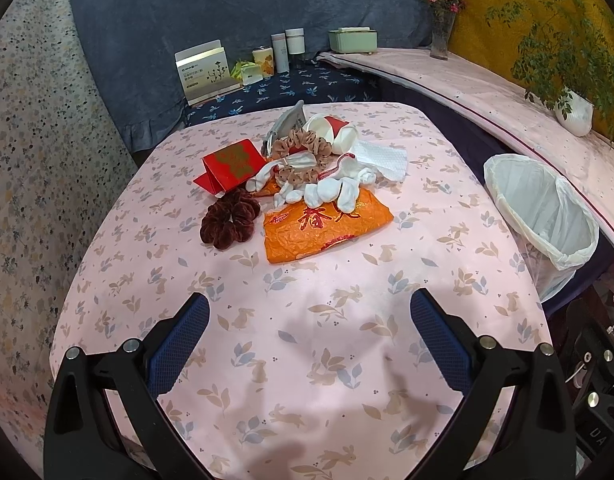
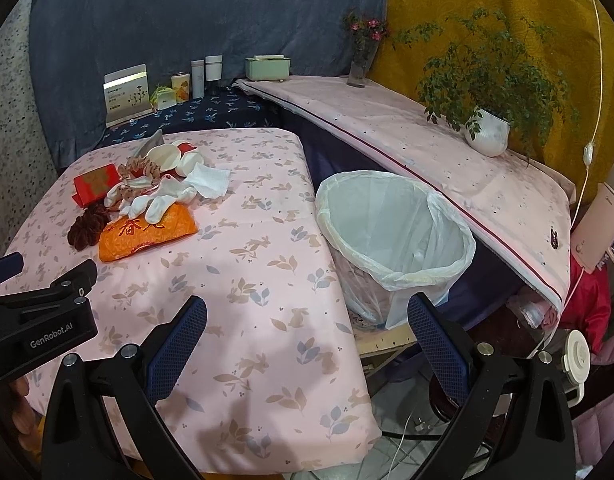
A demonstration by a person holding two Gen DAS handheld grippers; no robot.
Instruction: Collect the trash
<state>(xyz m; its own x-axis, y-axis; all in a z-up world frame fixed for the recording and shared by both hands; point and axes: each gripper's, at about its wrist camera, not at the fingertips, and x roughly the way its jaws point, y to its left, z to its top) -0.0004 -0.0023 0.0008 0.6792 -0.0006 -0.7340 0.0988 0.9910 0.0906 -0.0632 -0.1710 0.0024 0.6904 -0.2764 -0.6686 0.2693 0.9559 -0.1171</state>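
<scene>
Both my left tongs (image 1: 309, 336) and right tongs (image 2: 307, 338) gape empty. I'd send the left straight ahead to the orange bag (image 1: 325, 226), pinching its near edge, then swing right to the bin (image 1: 543, 210).

Pink rabbit-print table (image 1: 307, 360): orange bag (image 1: 327, 228), maroon scrunchie (image 1: 230, 221), red envelope (image 1: 231, 164).

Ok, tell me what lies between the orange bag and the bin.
Only bare tablecloth lies between the orange bag and the bin; the right wrist view shows it.
</scene>
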